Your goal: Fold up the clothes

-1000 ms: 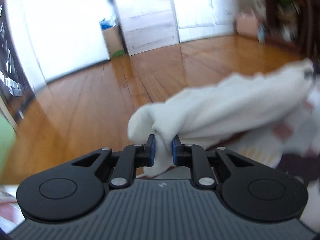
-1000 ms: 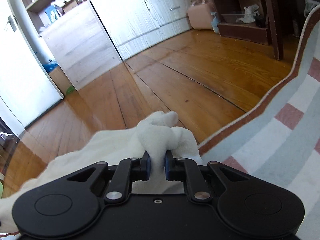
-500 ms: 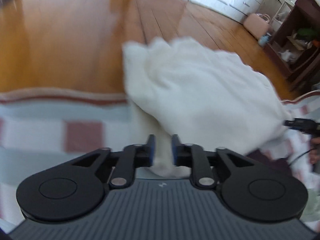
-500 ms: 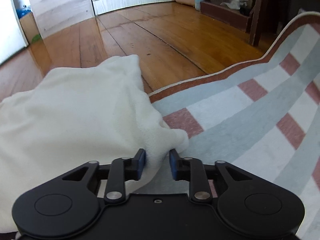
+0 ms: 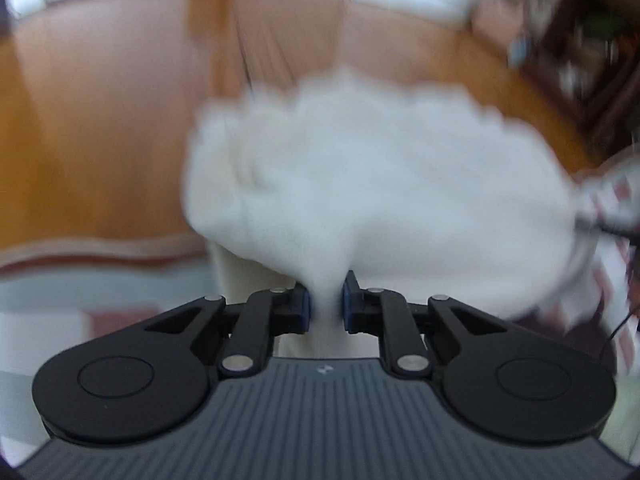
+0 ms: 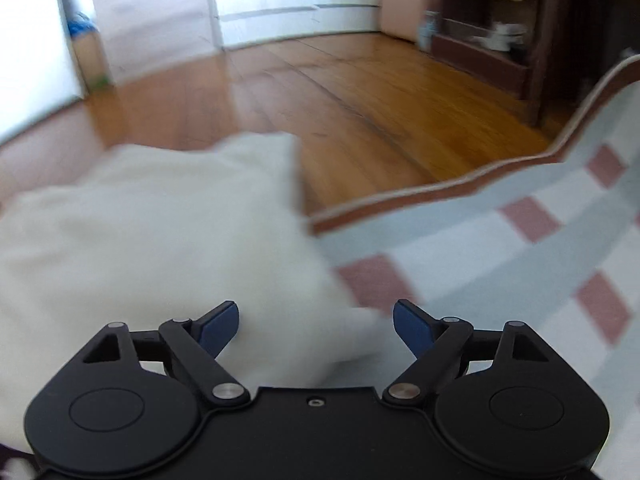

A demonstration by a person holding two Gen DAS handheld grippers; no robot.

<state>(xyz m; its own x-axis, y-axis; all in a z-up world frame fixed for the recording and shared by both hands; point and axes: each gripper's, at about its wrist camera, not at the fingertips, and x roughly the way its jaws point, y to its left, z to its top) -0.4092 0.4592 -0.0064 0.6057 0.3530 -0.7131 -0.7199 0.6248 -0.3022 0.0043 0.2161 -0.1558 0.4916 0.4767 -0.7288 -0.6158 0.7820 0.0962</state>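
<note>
The left gripper (image 5: 325,306) is pinched tight on a bunch of the white fleecy garment (image 5: 372,184), while the right gripper (image 6: 316,322) stands with its jaws spread wide and a corner of the same cloth (image 6: 160,248) lying loose between them, held by nothing. The garment lies in a soft mound on the checked blanket (image 6: 500,264), its far edge reaching past the blanket's brown border toward the wooden floor (image 6: 360,108). By the look of it a fold is being laid down, one side let go and the other yet to be; the left would need to set its bunch down level with the freed corner so the edges match, though the blur hides how well the layers sit. The fleece is thick and springy and may puff up out of its crease. Further off stand a pink case (image 6: 400,14) and a dark wooden shelf (image 6: 540,32), both well apart from the work.
</note>
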